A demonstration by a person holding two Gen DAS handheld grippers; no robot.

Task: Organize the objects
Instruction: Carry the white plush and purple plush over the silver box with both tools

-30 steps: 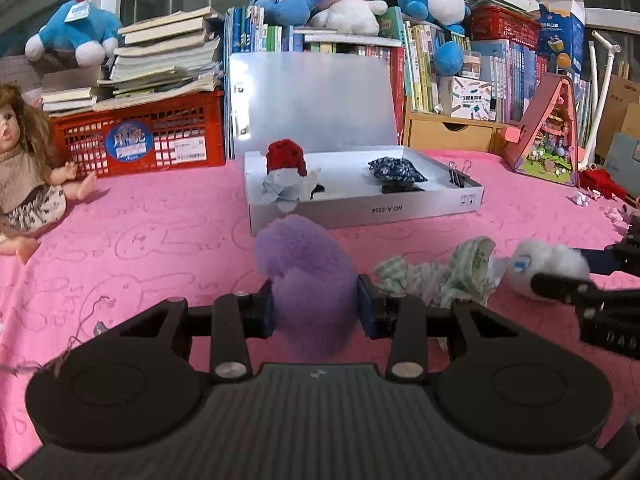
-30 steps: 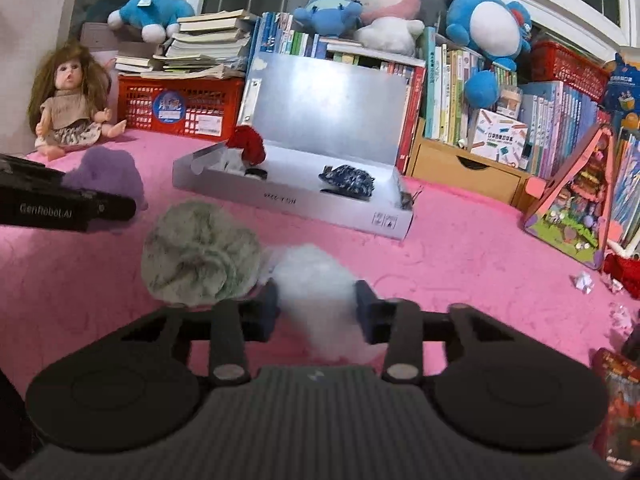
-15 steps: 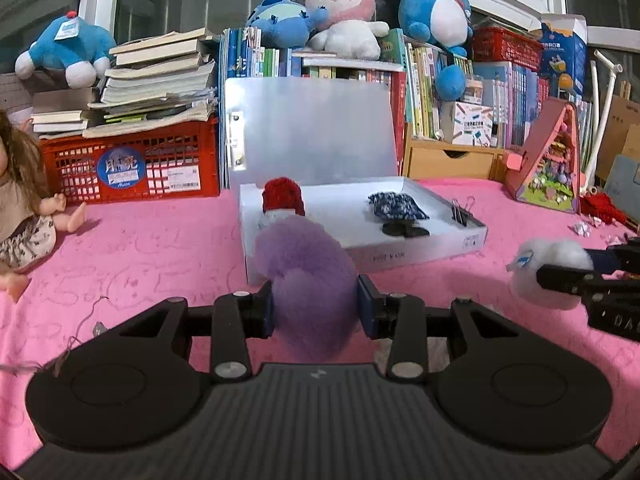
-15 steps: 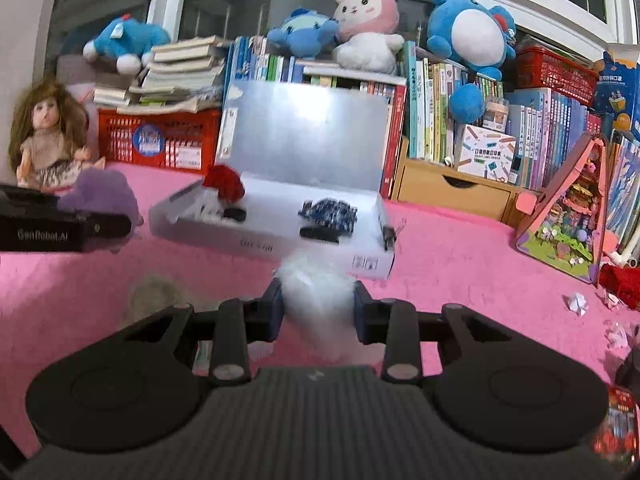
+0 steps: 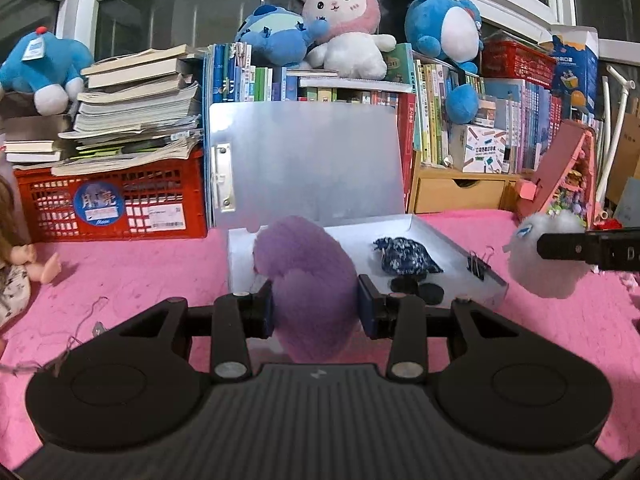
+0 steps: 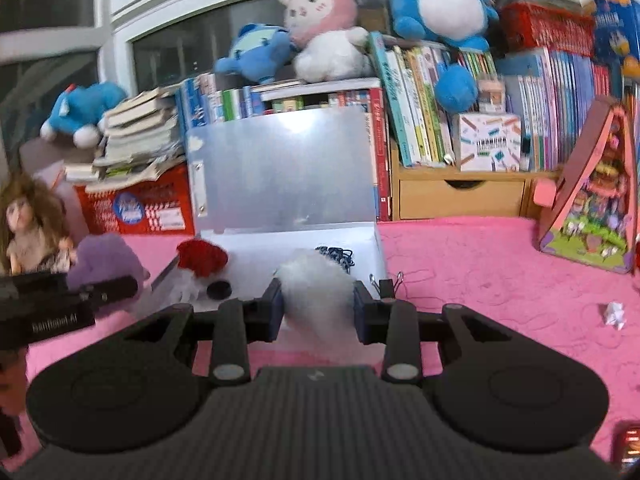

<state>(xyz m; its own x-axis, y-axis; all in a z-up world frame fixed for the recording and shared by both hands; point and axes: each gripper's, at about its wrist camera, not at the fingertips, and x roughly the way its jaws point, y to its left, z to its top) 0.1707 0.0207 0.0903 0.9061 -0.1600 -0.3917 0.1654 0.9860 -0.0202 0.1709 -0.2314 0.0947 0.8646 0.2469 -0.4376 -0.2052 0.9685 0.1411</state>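
My left gripper is shut on a purple fluffy pom-pom, held up in front of the open silver box on the pink cloth. My right gripper is shut on a white fluffy pom-pom, also lifted near the box's front edge. The white pom-pom shows at the right of the left wrist view, the purple one at the left of the right wrist view. Inside the box lie a dark blue patterned cloth piece, a red fuzzy item and black discs.
A binder clip sits at the box's right front corner. Behind stand a red crate with stacked books, a bookshelf with plush toys, a wooden drawer and a pink toy house. A doll sits at the left. A crumpled paper scrap lies right.
Both grippers rose off the cloth with their pom-poms and moved toward the silver box. The grey and green fluffy items on the cloth dropped out of view. The right wrist view tilted.
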